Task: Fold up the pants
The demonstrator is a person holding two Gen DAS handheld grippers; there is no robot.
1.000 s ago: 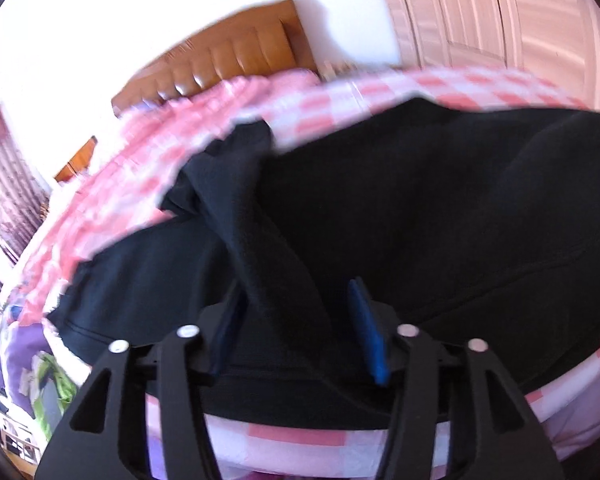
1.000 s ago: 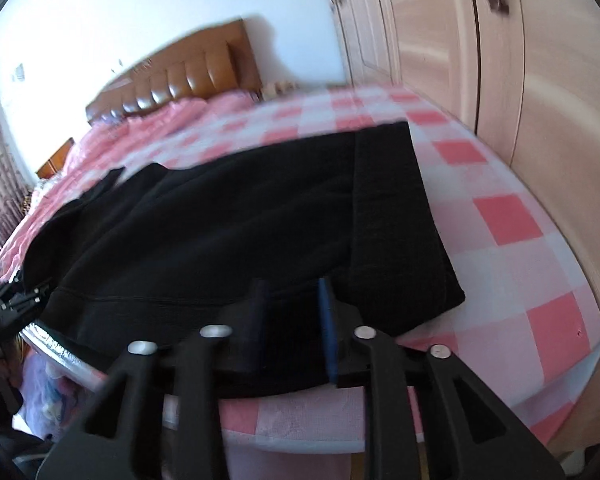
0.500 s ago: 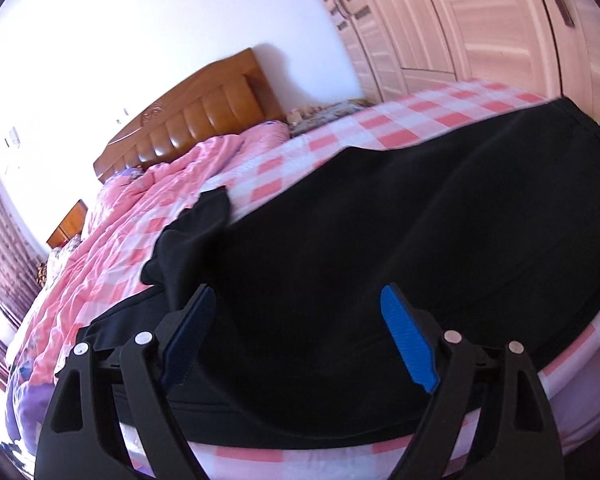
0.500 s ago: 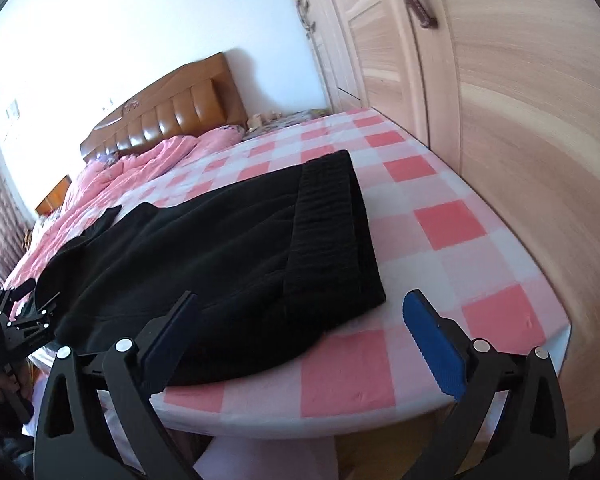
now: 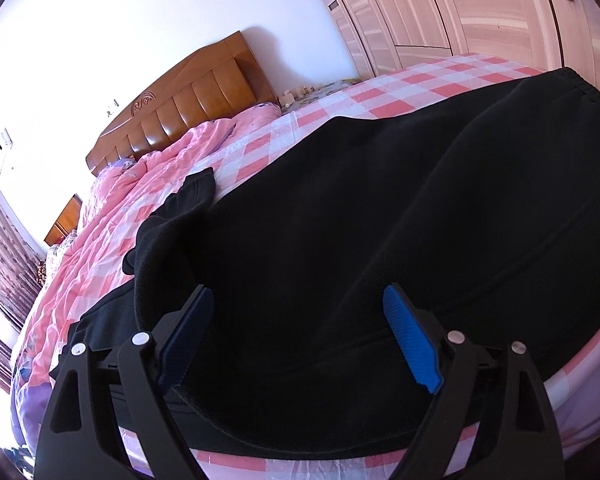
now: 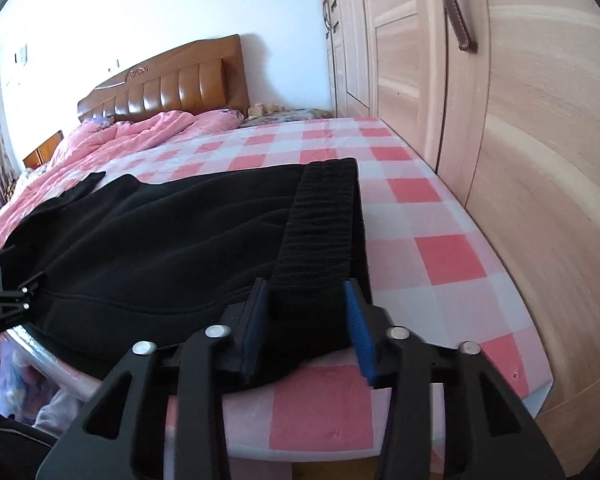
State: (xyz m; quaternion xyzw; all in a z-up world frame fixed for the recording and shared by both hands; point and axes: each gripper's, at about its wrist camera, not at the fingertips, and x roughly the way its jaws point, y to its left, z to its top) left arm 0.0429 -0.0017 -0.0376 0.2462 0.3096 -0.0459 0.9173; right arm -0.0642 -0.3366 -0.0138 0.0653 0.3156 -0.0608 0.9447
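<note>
Black pants (image 5: 380, 216) lie spread across the foot of a pink checked bed (image 5: 416, 80). One leg end (image 5: 188, 196) sticks out toward the pink duvet. My left gripper (image 5: 300, 340) is open, its blue pads wide apart over the near edge of the pants. In the right wrist view the pants (image 6: 172, 236) show their ribbed waistband (image 6: 320, 220) on the right. My right gripper (image 6: 306, 320) has its pads close on either side of the waistband's near end, closing on the cloth. The left gripper also shows at the left edge of the right wrist view (image 6: 4, 296).
A wooden wardrobe (image 6: 500, 120) stands close along the bed's right side. A wooden headboard (image 6: 172, 84) and a crumpled pink duvet (image 6: 120, 140) are at the far end. A bedside cabinet (image 5: 64, 224) stands far left.
My left gripper opened and let go of the pants a second ago and stays open. My right gripper opened, moved right to the waistband and has now closed in on it.
</note>
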